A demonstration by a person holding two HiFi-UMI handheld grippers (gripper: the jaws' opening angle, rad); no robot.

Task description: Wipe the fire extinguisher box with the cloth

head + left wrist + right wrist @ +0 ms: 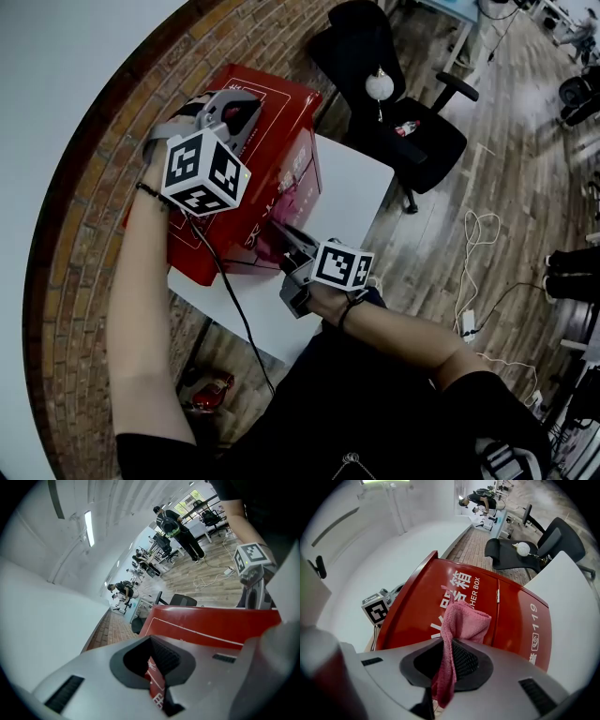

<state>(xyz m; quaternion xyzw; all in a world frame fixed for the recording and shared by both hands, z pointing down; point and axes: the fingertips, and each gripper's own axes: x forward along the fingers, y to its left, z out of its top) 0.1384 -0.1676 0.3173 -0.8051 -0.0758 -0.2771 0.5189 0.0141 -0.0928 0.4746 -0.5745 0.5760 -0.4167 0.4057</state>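
Your left tongs [236,114], shut with nothing in them, rest atop the fire extinguisher box [281,101] at the worktop's [349,187] wall-side edge, likely steadying it; right tongs [440,686] clamp the cloth [463,620] against its front for wiping

A white table [354,192] carries 1 red fire extinguisher box [286,101] at its wall-side edge.

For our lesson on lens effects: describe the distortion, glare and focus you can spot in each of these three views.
Head view: fisheye bends the brick strip into an arc. Left gripper view: ceiling lamp glares white, corners vignette black, the box stays sharp. Right gripper view: cloth and box lettering read crisply; greenish glare at the top edge.
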